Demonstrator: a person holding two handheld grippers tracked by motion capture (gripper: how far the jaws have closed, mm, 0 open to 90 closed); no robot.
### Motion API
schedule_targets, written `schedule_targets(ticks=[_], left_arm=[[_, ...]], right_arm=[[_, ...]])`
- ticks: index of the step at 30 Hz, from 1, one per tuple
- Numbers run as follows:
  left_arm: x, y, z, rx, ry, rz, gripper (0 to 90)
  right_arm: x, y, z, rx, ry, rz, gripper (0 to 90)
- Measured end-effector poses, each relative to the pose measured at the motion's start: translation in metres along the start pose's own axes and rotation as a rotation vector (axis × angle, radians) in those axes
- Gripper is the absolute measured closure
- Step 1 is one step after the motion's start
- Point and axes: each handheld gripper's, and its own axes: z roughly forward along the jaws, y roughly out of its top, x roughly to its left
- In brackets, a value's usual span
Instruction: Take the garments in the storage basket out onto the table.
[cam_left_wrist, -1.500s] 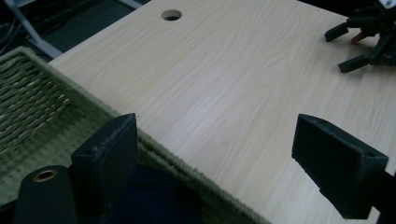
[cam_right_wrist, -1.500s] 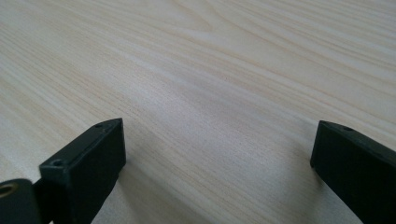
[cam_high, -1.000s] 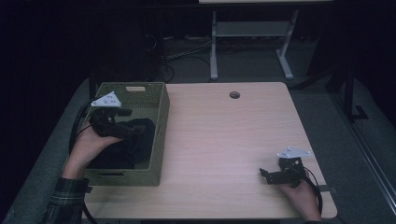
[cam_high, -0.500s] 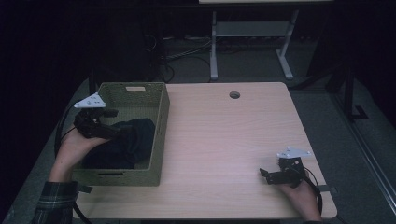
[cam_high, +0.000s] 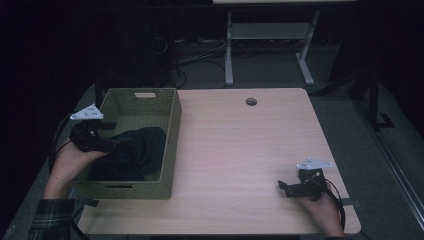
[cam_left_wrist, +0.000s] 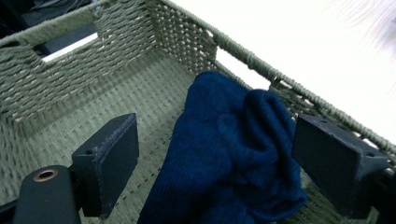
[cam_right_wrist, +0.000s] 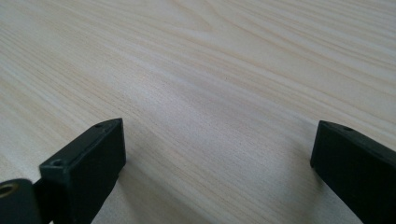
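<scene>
A dark blue knitted cloth (cam_high: 135, 152) lies bunched in a green woven basket (cam_high: 170, 150) on the left part of the table. My left gripper (cam_high: 111, 135) hovers at the basket's left side, pointing at the cloth. In the left gripper view the gripper (cam_left_wrist: 215, 163) is open, with the cloth (cam_left_wrist: 229, 154) lying between and below the jaws and the basket wall (cam_left_wrist: 70, 88) behind it; I cannot tell if they touch. My right gripper (cam_high: 284, 189) rests low over the table's front right, open, with bare wood between its jaws (cam_right_wrist: 217, 163).
The light wooden table (cam_high: 240, 150) has a round cable hole (cam_high: 251, 101) near its far edge. Beyond the table a white metal frame (cam_high: 267, 50) and cables (cam_high: 185, 55) stand on a dark floor. The basket has a handle slot (cam_high: 145, 95) in its far wall.
My left gripper has drawn back to the left, from over the cloth toward the basket's left side. The cloth stays in the basket. The right gripper has not moved.
</scene>
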Motion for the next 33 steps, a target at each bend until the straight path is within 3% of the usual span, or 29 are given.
schedule_targets(ticks=[17,33], left_arm=[[0.009,-0.021,0.018,0.062,-0.032,-0.027,13.7],[0.004,-0.032,0.039,0.175,-0.072,-0.012,16.1]], right_arm=[[0.000,0.000,0.000,0.000,0.000,0.000,3.0],[0.000,0.000,0.000,0.000,0.000,0.000,3.1]])
